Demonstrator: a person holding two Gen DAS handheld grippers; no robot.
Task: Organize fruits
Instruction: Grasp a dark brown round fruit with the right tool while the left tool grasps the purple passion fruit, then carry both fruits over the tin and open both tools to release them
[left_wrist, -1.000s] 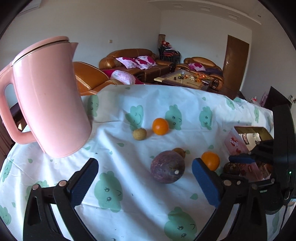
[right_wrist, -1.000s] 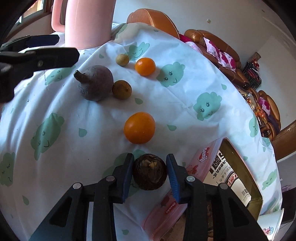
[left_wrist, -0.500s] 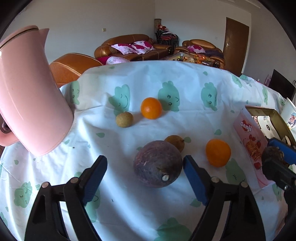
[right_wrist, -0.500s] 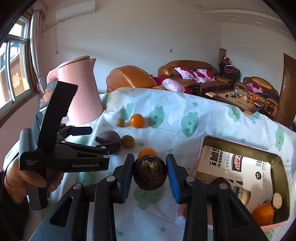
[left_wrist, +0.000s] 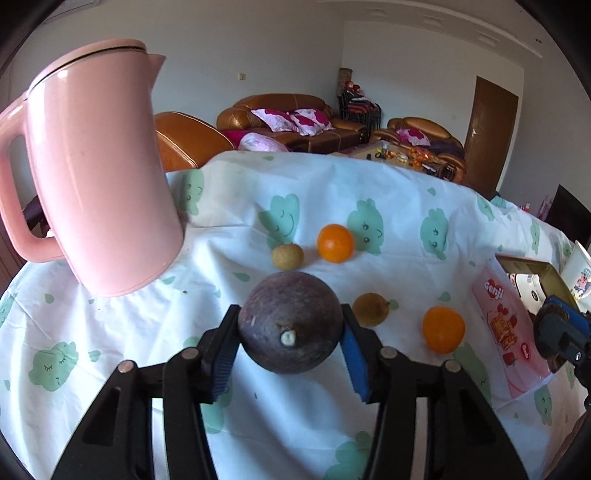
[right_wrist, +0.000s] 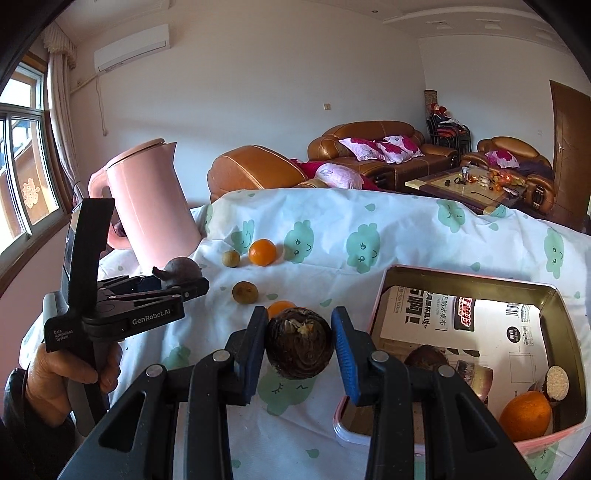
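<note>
My left gripper is shut on a large purple-brown round fruit, just above the cloth. My right gripper is shut on a small dark brown fruit, held in the air left of the pink tin box. The box holds an orange and several dark fruits. On the cloth lie two oranges and two small tan fruits. The left gripper also shows in the right wrist view.
A tall pink kettle stands at the back left of the table. A white cup stands beyond the box. The table has a white cloth with green cloud prints. Sofas and a coffee table are behind.
My left gripper moved forward and closed on the large purple-brown fruit. My right gripper lifted the small dark fruit off the cloth and holds it beside the tin box.
</note>
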